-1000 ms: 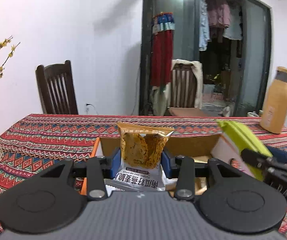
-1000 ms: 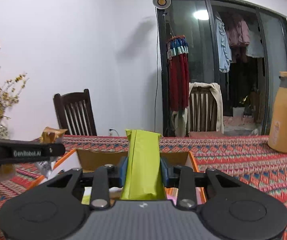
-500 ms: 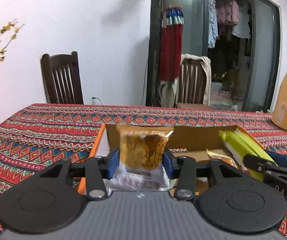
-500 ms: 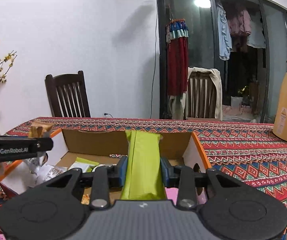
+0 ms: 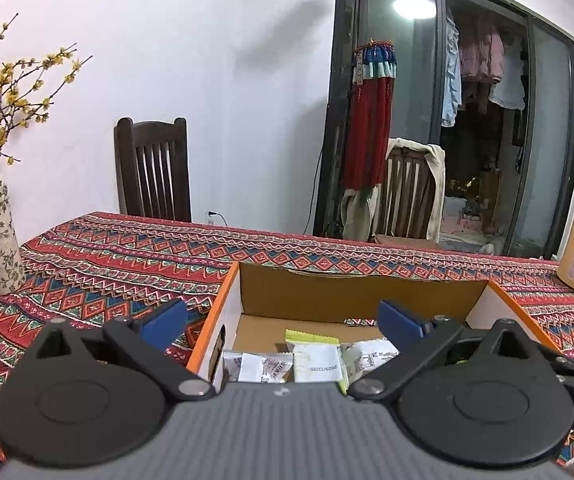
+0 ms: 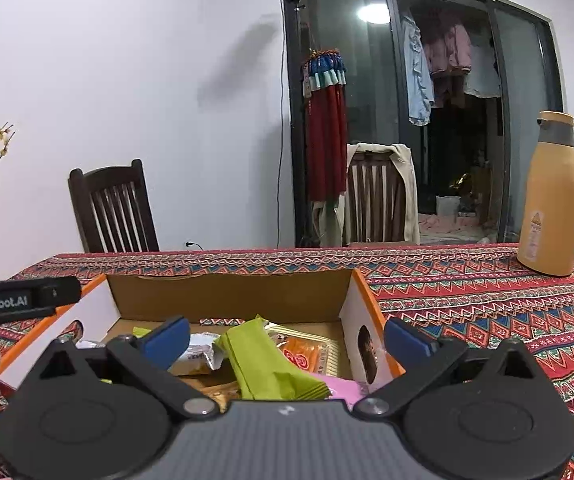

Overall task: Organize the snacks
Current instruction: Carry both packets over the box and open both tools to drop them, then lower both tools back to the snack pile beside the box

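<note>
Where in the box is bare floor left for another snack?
In the cardboard box, a bare strip runs along the back wall, behind the white packets. The near half is crowded: the green packet, orange packet and silver packet overlap there.

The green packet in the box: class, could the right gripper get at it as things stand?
Probably yes. The right gripper is open just above the green packet, which lies on top of the other snacks in the open box; nothing covers it.

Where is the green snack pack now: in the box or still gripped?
In the box. The green snack pack lies inside the cardboard box, free of the right gripper, whose jaws have just opened.
</note>
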The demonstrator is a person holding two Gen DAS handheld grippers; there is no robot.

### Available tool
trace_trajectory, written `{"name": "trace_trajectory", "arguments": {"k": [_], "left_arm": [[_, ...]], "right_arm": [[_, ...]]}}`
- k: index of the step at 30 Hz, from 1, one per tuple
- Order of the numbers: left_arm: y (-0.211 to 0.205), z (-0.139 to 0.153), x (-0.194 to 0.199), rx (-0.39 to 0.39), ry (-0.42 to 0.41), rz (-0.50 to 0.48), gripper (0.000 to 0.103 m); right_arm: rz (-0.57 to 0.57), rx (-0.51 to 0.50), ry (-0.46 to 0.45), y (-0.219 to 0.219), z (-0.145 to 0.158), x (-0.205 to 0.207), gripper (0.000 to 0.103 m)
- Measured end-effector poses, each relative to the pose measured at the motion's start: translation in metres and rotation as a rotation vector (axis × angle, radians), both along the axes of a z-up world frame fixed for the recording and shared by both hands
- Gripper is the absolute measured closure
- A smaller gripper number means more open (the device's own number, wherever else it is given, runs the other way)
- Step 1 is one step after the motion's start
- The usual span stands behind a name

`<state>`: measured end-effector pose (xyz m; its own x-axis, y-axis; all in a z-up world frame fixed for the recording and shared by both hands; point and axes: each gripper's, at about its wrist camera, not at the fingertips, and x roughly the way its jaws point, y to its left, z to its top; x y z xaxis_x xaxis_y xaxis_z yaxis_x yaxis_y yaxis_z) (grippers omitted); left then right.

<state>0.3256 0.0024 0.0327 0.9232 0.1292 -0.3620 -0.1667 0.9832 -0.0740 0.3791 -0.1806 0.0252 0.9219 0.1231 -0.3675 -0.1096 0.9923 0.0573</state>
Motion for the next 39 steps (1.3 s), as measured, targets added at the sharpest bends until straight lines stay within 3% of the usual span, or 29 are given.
{"name": "trace_trajectory", "arguments": {"k": [25,34,39], "left_arm": [[0.007,-0.002,0.002,-0.024,-0.005,0.020,0.000],[0.011,0.025,-0.018,-0.042,-0.033,0.053,0.000],[0.011,0.034,-0.045,-0.002,-0.035,0.057,0.000]], "right_arm": [[-0.004,0.010,0.001,-0.004,0.002,-0.001,0.000],[0.005,0.013,-0.037,-0.012,0.027,-0.013,0.000],[0.008,0.033,-0.044,-0.016,0.034,-0.033,0.000]]}}
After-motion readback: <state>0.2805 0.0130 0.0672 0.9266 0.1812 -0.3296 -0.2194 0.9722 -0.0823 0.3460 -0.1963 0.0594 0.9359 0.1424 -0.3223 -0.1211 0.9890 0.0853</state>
